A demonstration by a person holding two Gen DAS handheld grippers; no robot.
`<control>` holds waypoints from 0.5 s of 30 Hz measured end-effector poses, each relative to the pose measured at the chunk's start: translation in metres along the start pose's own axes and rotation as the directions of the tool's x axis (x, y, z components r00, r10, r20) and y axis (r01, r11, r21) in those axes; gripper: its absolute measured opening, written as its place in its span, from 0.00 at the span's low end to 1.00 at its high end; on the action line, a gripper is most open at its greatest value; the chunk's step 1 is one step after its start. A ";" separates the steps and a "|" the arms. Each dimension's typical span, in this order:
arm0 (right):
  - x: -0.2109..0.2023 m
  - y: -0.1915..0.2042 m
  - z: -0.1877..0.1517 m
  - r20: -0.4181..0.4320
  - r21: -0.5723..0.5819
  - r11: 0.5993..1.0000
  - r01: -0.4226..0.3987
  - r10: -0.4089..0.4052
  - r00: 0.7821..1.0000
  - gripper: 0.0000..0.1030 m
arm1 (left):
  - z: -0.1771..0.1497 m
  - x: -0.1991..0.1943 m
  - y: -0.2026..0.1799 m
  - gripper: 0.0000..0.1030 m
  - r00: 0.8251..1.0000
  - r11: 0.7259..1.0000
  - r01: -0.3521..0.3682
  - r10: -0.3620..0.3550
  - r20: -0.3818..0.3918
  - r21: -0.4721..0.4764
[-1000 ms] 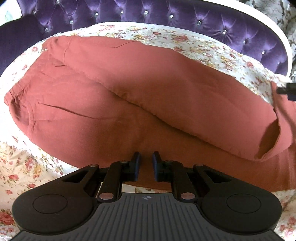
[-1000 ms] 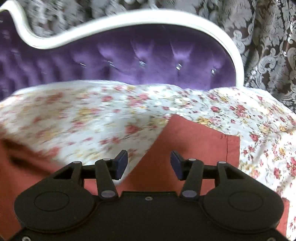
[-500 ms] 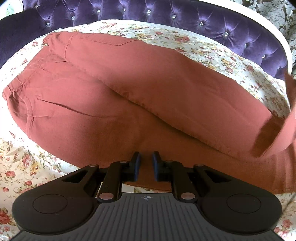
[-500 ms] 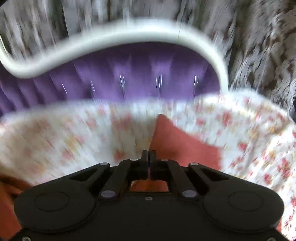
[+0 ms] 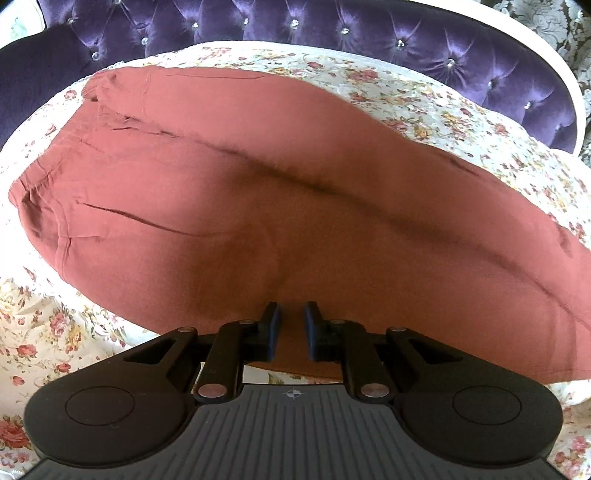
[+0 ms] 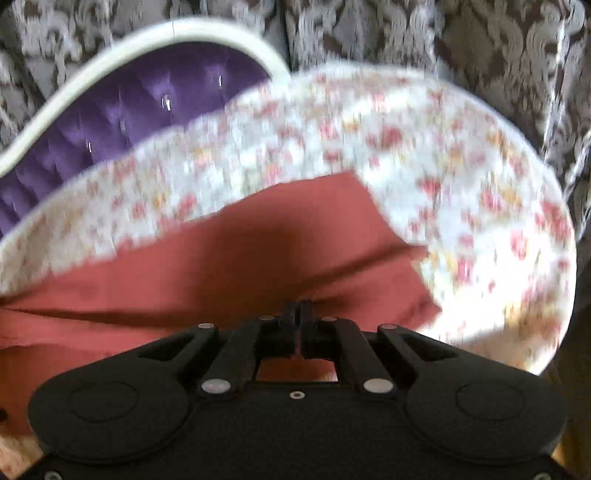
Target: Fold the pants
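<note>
Rust-red pants (image 5: 258, 192) lie on a floral sheet, one leg folded over the other, waistband at the far left. My left gripper (image 5: 291, 328) hovers over the near edge of the pants at mid-length, its jaws a narrow gap apart with nothing between them. In the right wrist view, blurred by motion, the leg cuffs (image 6: 295, 251) lie stacked, the upper one a little offset. My right gripper (image 6: 297, 317) is closed, its jaws pressed together at the near edge of the cuff fabric; whether cloth is pinched is hidden.
The floral sheet (image 5: 443, 110) covers a bed with a purple tufted headboard (image 5: 332, 33) with a white frame. The sheet's rounded edge (image 6: 535, 221) ends at the right, with patterned curtains (image 6: 480, 44) behind.
My right gripper shut on the cuff and carried it over onto the other leg. The upper leg now lies flat along the lower one. My left gripper stayed in place.
</note>
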State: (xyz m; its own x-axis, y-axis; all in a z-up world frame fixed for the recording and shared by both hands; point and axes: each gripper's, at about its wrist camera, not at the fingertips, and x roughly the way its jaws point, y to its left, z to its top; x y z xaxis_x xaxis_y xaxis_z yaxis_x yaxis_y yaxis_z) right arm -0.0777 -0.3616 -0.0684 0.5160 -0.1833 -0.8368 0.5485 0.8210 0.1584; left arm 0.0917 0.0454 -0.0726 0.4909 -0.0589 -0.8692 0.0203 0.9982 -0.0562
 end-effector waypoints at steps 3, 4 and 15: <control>-0.010 -0.007 -0.004 -0.012 -0.011 1.000 -0.012 0.012 1.000 0.20 | 0.000 0.000 -0.001 0.15 1.000 1.000 -0.004 0.004 -0.004 0.000; -0.017 -0.011 -0.004 -0.001 -0.002 1.000 -0.012 0.012 1.000 0.28 | 0.000 0.000 -0.002 0.15 1.000 1.000 -0.006 0.006 -0.005 0.001; -0.034 0.048 0.032 0.097 -0.147 0.973 -0.179 0.194 0.976 0.38 | 0.026 -0.008 0.029 0.15 1.000 0.998 0.022 -0.023 -0.011 -0.057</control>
State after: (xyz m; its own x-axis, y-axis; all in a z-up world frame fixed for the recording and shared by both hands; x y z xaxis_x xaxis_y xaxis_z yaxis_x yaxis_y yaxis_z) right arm -0.0475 -0.3330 -0.0156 0.6742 -0.0723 -0.7350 0.3446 0.9110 0.2265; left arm 0.1109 0.0752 -0.0548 0.4809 -0.0820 -0.8729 -0.0183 0.9945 -0.1035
